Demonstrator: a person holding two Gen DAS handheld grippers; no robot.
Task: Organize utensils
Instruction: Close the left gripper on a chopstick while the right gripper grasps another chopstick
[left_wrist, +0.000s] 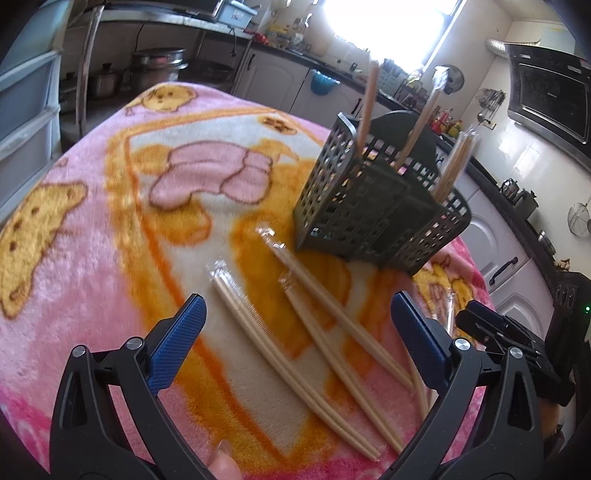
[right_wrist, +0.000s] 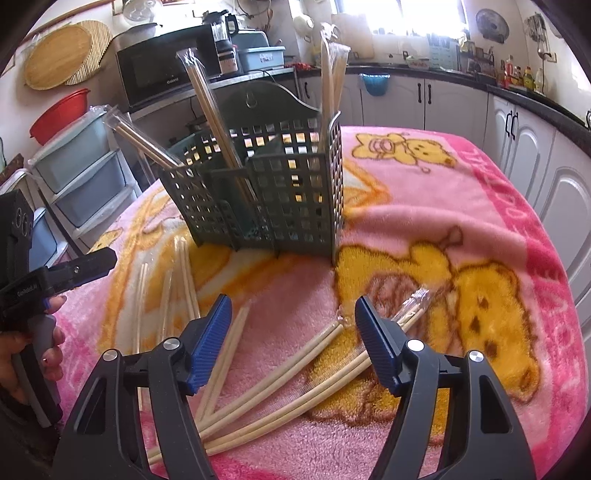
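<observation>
A table is covered by a pink and orange blanket (left_wrist: 110, 229) printed with cartoon bears, and kitchen cabinets (right_wrist: 535, 173) and a dark counter are seen around it. On shelving behind the table a black microwave (right_wrist: 155, 72) is stood, with pale plastic drawers (right_wrist: 85, 177) below it to the left.

Near the middle of the blanket a dark green lattice holder (right_wrist: 273, 199) is set upright, divided into compartments. Several wrapped pairs of chopsticks (right_wrist: 210, 107) are stood in it, leaning outward at different angles; which compartment each occupies cannot be told for all of them.

More wrapped chopsticks (left_wrist: 306, 354) are laid loose on the blanket in front of the holder, fanned out and partly crossed over one another, near the holder but apart from it.

The left gripper (left_wrist: 295, 343) is held above three of these loose pairs, its blue pads spread wide with nothing pressed between them. The right gripper (right_wrist: 295, 343) is likewise held released over a crossed bundle of pairs (right_wrist: 288, 373), the pads clear of them. At the left edge of the right view, a hand (right_wrist: 33, 354) is seen wrapped around the handle of the left gripper.
</observation>
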